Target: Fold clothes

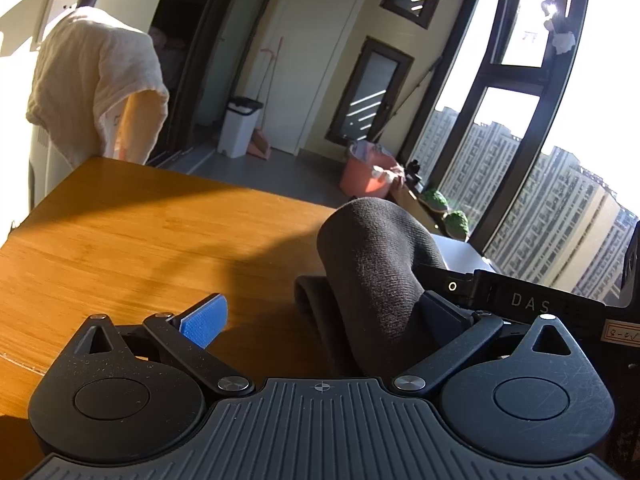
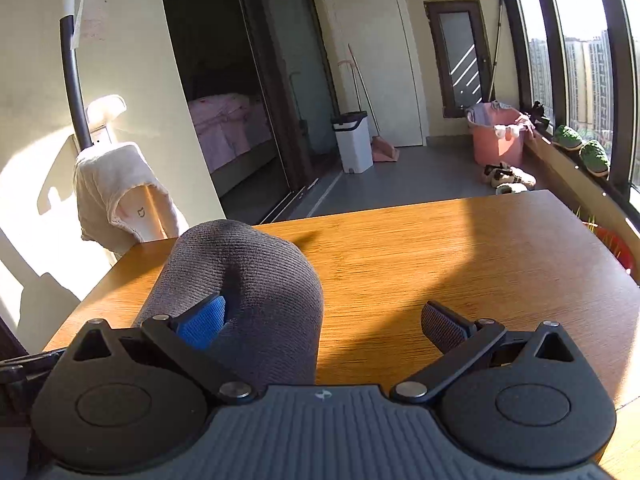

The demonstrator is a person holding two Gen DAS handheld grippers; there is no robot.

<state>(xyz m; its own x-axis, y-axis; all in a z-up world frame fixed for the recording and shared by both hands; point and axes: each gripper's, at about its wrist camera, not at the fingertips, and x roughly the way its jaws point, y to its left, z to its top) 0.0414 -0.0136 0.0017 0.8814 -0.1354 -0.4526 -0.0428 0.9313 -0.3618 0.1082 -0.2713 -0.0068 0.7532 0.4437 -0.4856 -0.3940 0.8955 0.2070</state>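
Both grippers spread wide, neither clamped. Left gripper (image 1: pixel 320 320) has a dark sock (image 1: pixel 372 264) draped over its right finger; right gripper (image 2: pixel 320 320) has the same sock (image 2: pixel 244 276) hooded over its left, blue-padded finger (image 2: pixel 202 322). Likely each finger sits inside the cuff, stretching it open or turning it. Sock is held just above the table (image 1: pixel 132 240), near its front edge. Its long axis seems to run between the grippers; far end hidden, so heading unclear.
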